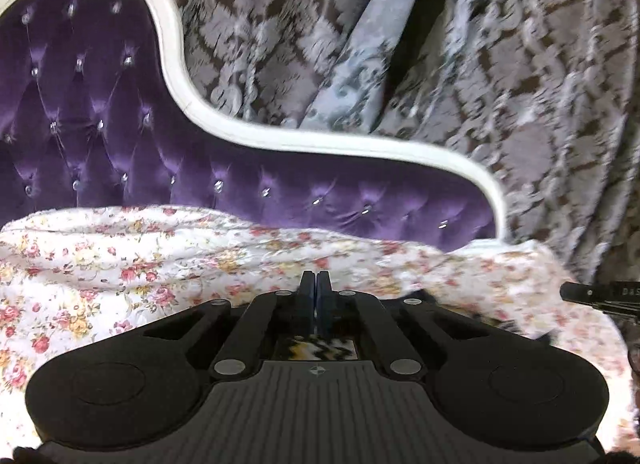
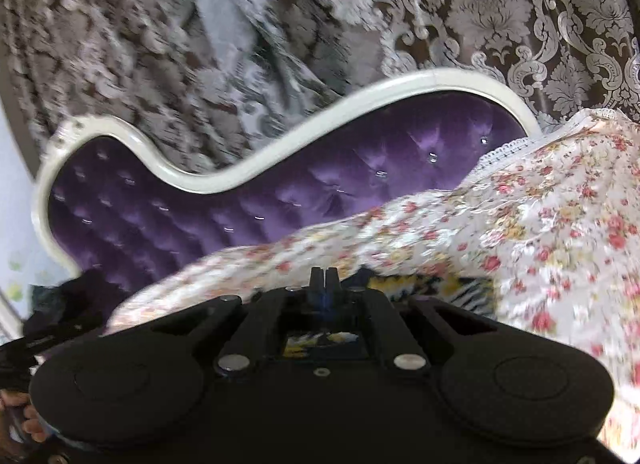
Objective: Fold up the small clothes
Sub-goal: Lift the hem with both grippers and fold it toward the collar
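A small garment [image 1: 490, 322] printed in black, yellow and white lies low over the floral cover, stretched between my two grippers. My left gripper [image 1: 316, 277] has its fingers pressed together, and the print shows just beneath them through the frame. In the right wrist view the same garment [image 2: 440, 288] spreads to the right of my right gripper [image 2: 324, 274], which is shut too, with dark cloth rising at its tips. The pinch points themselves are hidden under the fingers. The right gripper's tip [image 1: 592, 293] also pokes in at the left view's right edge.
A white quilted cover with small roses [image 1: 100, 256] drapes the seat of a purple tufted sofa [image 1: 120, 124] with a curved white frame [image 1: 320, 142]. Brown and silver damask curtains [image 1: 520, 64] hang behind. A hand [image 2: 24, 416] holds the left gripper at the right view's lower left.
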Demonstrator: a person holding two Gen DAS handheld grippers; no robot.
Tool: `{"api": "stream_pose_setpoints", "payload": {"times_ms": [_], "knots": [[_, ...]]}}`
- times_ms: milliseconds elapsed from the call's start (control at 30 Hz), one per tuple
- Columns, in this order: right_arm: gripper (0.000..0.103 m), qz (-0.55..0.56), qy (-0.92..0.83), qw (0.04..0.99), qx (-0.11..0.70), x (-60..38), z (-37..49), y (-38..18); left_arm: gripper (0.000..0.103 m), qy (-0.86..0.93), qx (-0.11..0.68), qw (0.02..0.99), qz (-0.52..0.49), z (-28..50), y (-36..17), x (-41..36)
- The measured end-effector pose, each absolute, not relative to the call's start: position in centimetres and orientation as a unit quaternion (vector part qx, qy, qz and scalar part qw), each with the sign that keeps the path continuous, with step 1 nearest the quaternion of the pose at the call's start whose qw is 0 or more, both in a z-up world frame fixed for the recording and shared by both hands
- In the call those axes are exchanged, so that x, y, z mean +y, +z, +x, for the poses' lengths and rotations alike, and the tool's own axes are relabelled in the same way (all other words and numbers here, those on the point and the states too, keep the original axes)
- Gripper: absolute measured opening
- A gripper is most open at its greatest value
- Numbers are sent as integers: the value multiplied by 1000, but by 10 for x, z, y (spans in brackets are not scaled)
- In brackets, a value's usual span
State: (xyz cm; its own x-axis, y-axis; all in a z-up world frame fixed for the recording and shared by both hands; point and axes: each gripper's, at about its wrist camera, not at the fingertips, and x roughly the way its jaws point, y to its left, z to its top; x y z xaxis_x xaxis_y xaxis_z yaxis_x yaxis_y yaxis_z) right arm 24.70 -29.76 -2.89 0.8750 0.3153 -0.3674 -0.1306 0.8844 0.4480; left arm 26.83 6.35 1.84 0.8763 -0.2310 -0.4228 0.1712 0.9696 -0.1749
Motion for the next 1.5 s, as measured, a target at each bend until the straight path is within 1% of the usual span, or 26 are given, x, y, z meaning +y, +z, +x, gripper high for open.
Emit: {"api": "stream_pose_setpoints", "payload": {"times_ms": [33, 100, 133, 167, 200, 233, 267, 300, 367, 433, 500, 567, 667, 700, 733, 767, 800, 833, 933, 1033, 1200, 1333, 1500], "knots": [[6, 199, 116, 944, 237, -296, 263, -36, 1, -104, 239, 963, -63, 276, 10, 64], [15, 196, 99, 942, 255, -296, 282, -52, 1, -111, 268, 955, -59, 283, -2, 68], [15, 191, 103, 939, 268, -297, 288, -60, 7, -115, 282, 951, -55, 282, -10, 70], [17, 188, 111, 935, 280, -298, 291, -67, 16, -115, 291, 948, -52, 280, -17, 72], [24, 185, 117, 932, 290, -298, 291, -74, 23, -114, 299, 946, -46, 278, -22, 75], [34, 178, 121, 930, 298, -298, 289, -81, 36, -113, 307, 944, -39, 275, -30, 78], [53, 167, 122, 929, 306, -297, 287, -88, 40, -112, 315, 942, -36, 272, -38, 81], [61, 156, 123, 928, 314, -296, 285, -95, 40, -111, 323, 939, -34, 273, -42, 84], [61, 136, 127, 925, 330, -293, 282, -106, 43, -106, 343, 933, -35, 273, -55, 88], [61, 129, 135, 921, 342, -291, 279, -114, 43, -100, 358, 928, -39, 276, -63, 91], [61, 127, 142, 918, 349, -288, 281, -118, 44, -104, 360, 926, -39, 280, -67, 90], [61, 114, 140, 920, 348, -285, 282, -118, 48, -108, 357, 927, -28, 278, -68, 87], [61, 95, 143, 923, 344, -279, 280, -119, 47, -120, 351, 928, -13, 276, -69, 79], [57, 89, 143, 924, 343, -277, 280, -119, 47, -127, 350, 928, -8, 275, -69, 76], [52, 82, 143, 925, 341, -275, 277, -119, 43, -126, 350, 928, -1, 274, -71, 72], [29, 77, 144, 926, 339, -274, 277, -119, 23, -123, 347, 930, 14, 272, -71, 67], [15, 71, 140, 928, 337, -273, 276, -119, 11, -120, 342, 932, 33, 269, -72, 61], [15, 65, 140, 930, 334, -271, 274, -118, 5, -116, 333, 934, 47, 266, -72, 56], [14, 57, 145, 934, 321, -268, 266, -110, 5, -110, 303, 945, 48, 254, -65, 53], [14, 68, 151, 942, 292, -271, 253, -92, 5, -102, 258, 960, 40, 244, -43, 57], [13, 77, 139, 957, 243, -278, 261, -58, 5, -101, 217, 970, 31, 272, -7, 57], [13, 81, 105, 959, 250, -279, 300, -60, 5, -92, 222, 970, 20, 315, -7, 52], [13, 78, 74, 949, 296, -279, 347, -91, 5, -77, 284, 955, 36, 368, -46, 40]]}}
